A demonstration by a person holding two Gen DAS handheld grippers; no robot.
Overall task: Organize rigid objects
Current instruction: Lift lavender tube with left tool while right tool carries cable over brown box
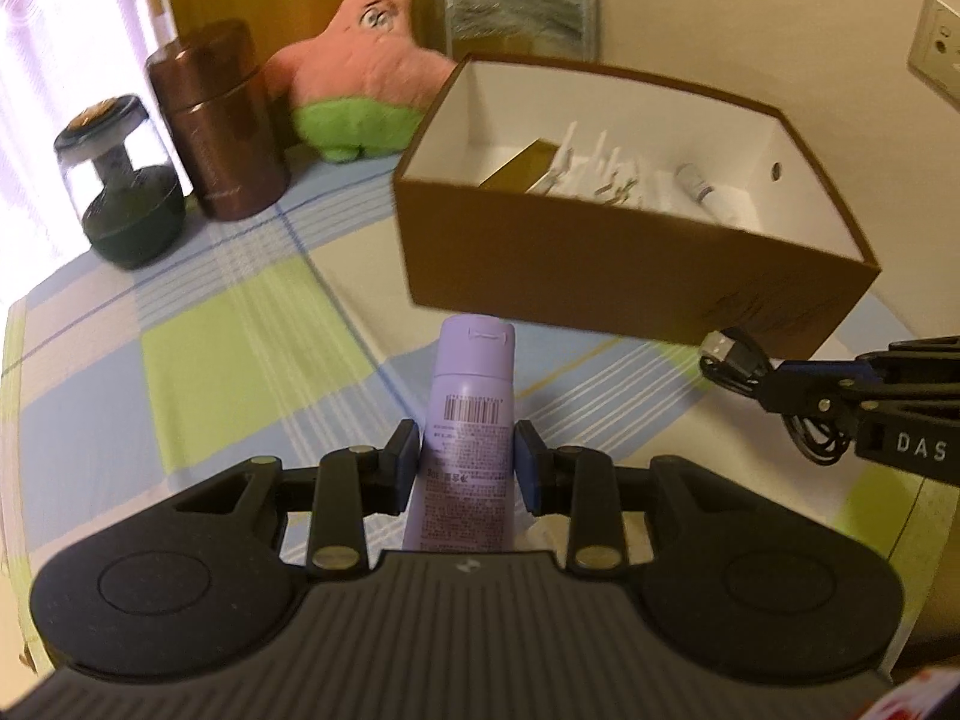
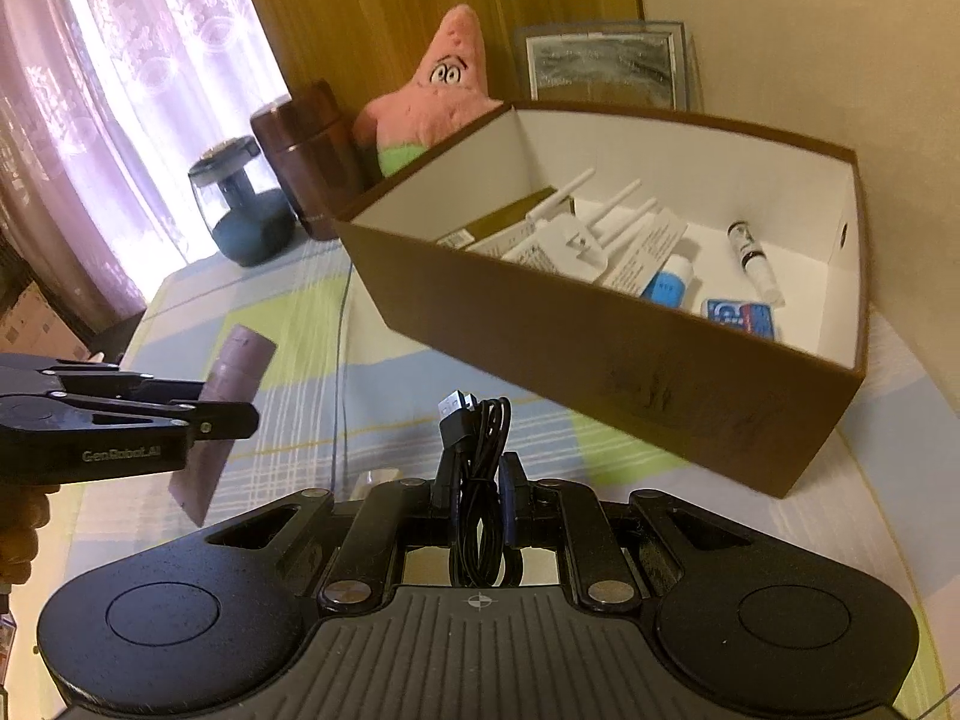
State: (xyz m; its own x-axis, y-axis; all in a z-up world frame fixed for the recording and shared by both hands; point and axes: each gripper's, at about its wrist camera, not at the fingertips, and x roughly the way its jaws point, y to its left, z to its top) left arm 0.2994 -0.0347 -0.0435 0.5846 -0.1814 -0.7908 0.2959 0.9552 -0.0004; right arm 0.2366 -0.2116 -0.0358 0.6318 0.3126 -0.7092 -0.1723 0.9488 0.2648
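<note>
With several small items already in the open brown cardboard box, the left gripper clamps a lilac plastic tube and the right gripper pinches a coiled black USB cable, both above the table short of the box.

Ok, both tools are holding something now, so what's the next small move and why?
Probably carry the left tool forward over the near rim of the brown box. It is shut on the purple tube, which hangs short of that wall, and the box is open with similar items inside. The right tool, shut on the black cable, could follow.
</note>
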